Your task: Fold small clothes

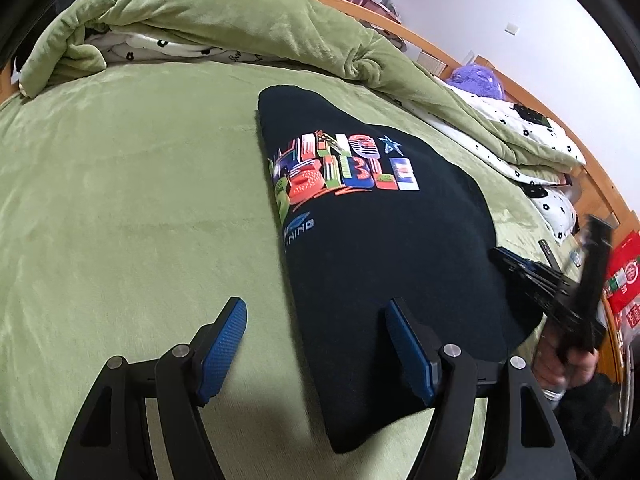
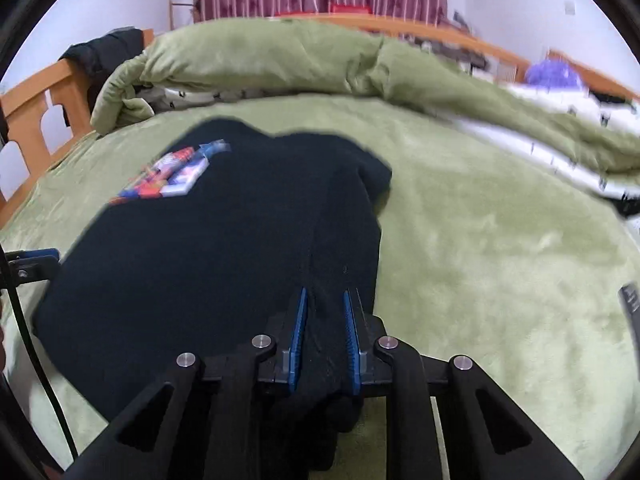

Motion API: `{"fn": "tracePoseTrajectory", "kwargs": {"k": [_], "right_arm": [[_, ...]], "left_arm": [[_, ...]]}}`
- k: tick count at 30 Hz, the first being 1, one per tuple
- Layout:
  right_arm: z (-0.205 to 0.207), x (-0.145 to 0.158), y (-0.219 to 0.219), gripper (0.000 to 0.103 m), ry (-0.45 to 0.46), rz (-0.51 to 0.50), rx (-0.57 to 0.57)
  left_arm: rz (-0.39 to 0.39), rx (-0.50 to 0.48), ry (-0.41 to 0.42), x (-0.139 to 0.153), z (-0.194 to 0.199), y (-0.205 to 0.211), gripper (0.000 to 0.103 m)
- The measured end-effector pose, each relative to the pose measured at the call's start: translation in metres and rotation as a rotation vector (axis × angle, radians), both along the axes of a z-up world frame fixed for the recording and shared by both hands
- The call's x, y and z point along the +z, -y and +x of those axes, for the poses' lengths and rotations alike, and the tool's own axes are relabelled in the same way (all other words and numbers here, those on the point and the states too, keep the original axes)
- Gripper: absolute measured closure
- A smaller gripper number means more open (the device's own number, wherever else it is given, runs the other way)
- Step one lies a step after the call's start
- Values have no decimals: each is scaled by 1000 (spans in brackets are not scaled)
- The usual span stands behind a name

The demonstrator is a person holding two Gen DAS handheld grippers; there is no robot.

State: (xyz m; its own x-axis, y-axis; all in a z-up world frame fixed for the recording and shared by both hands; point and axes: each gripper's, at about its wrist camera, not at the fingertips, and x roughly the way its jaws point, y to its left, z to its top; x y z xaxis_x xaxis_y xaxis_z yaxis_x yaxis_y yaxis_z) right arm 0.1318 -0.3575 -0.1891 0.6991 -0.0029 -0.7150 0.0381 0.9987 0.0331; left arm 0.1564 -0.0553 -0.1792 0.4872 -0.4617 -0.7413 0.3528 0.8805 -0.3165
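Two grippers work one black shirt (image 1: pixel 384 240), which lies flat on the green blanket (image 1: pixel 132 200) of the bed, printed side up, its left side already folded to a straight edge.

Left side: my left gripper (image 1: pixel 316 344) hovers over the shirt's near left edge with its jaws well apart and nothing between them. One blue pad is over bare blanket, the other over the black cloth. It tilts downward toward the bed.

Right side: my right gripper (image 2: pixel 326 340) is clamped on a gathered strip of the shirt's right side; black fabric fills the narrow gap between the two pads (image 2: pixel 298 340). This gripper also points downward, low over the bed, at the shirt's near right edge.

Procedure for the step in hand, as I judge it:
1. Keep the right clamp firm so the cloth does not slip.
2. Carry the right side across toward the print, keeping the crease parallel to the left edge.
3. Use the left gripper to pin the near edge if the shirt drags.
4. Release only once the layer lies flat.
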Motion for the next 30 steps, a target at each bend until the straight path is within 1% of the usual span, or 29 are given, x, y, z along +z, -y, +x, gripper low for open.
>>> {"fn": "tracePoseTrajectory", "kwargs": {"k": [1, 3, 6, 7, 9, 10, 11, 13, 14, 16, 18, 19, 21, 23, 26, 28, 30], "right_arm": [[2, -3, 4, 86, 0, 22, -18], [4, -5, 5, 86, -9, 27, -45], [1, -5, 0, 85, -13, 0, -80], [0, -4, 0, 83, -14, -11, -88], [-2, -3, 4, 65, -35, -19, -124], [-4, -1, 7, 62, -42, -7, -141], [-5, 1, 14, 61, -55, 34, -157], [-9, 3, 21, 61, -69, 92, -174], [-13, 6, 22, 61, -70, 103, -184], [-20, 15, 19, 61, -56, 74, -197], [-30, 24, 14, 61, -32, 25, -217], [-34, 26, 14, 61, -31, 26, -222], [-47, 28, 12, 61, -40, 81, -216], [-58, 33, 8, 61, -42, 94, -215], [-74, 52, -5, 59, -50, 43, -206], [-85, 72, -13, 58, -30, 4, -200], [-98, 95, -19, 57, -6, -2, -190]], "left_arm": [[11, 1, 3, 0, -2, 1, 33], [32, 6, 9, 0, -4, 3, 33], [73, 6, 21, 1, -8, 6, 33], [87, 5, 29, 2, -10, 7, 33], [100, 4, 37, 3, -13, 7, 33], [102, 4, 35, 2, -14, 7, 33], [99, 7, 29, 1, -14, 6, 33], [93, 15, 10, -1, -15, 4, 33], [92, 18, 4, 0, -15, 3, 33], [97, 28, -2, 3, -18, 0, 33], [100, 37, 9, 8, -21, 0, 34], [107, 48, 17, 13, -24, -1, 34], [108, 60, 21, 20, -27, -1, 34], [106, 71, 27, 30, -33, -3, 34], [119, 82, 57, 46, -44, -2, 34], [175, 90, 84, 60, -54, 3, 34], [186, 93, 97, 73, -62, 3, 34]]}}
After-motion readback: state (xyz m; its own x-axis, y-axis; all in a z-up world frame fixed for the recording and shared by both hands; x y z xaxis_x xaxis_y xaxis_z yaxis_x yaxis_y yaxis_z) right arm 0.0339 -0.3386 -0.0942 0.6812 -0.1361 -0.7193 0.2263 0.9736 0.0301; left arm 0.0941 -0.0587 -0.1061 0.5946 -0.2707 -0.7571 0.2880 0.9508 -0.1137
